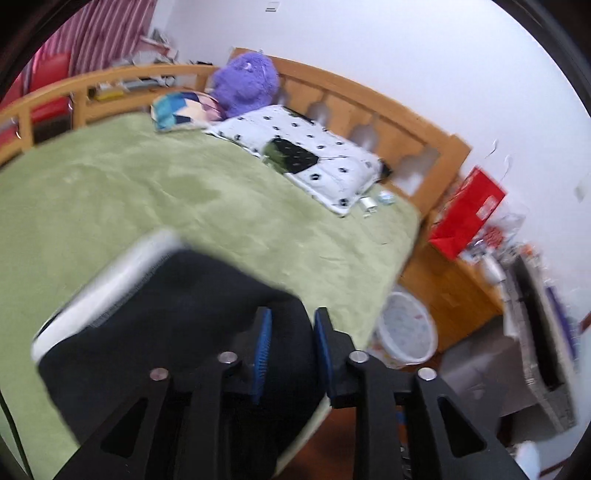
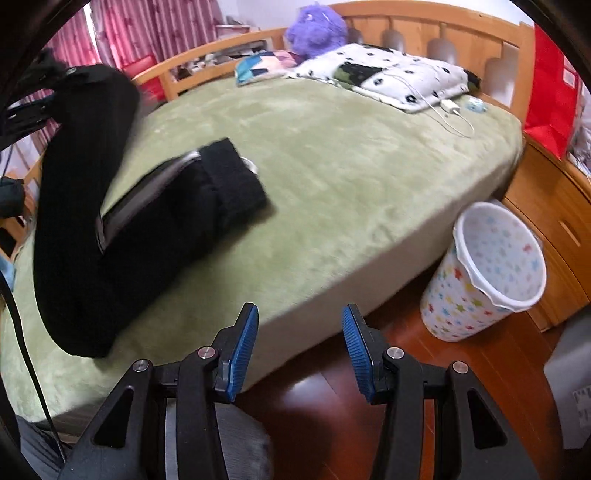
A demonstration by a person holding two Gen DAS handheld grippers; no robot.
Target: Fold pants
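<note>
I am mid-fold: the black pants (image 2: 122,221) arch over the green bed (image 2: 332,177), one end seemingly lifted near my left tool (image 1: 290,354), its jaws narrowly parted, grip unclear. My right tool (image 2: 299,347) hangs wide and empty. Next, I should lay that end down squarely.

**A bedroom in a home**

A wooden bed frame (image 2: 436,22) with a cut-out headboard carries a green fleece blanket (image 2: 332,177) across the middle of both views. At the top lie a spotted pillow (image 2: 399,74), a patchwork cushion (image 1: 184,109) and a purple plush toy (image 1: 245,83). Pink striped curtains (image 2: 147,33) hang upper left — a star-printed wastebasket (image 2: 487,273) stands on the reddish wood floor (image 2: 332,406), lower right.
</note>
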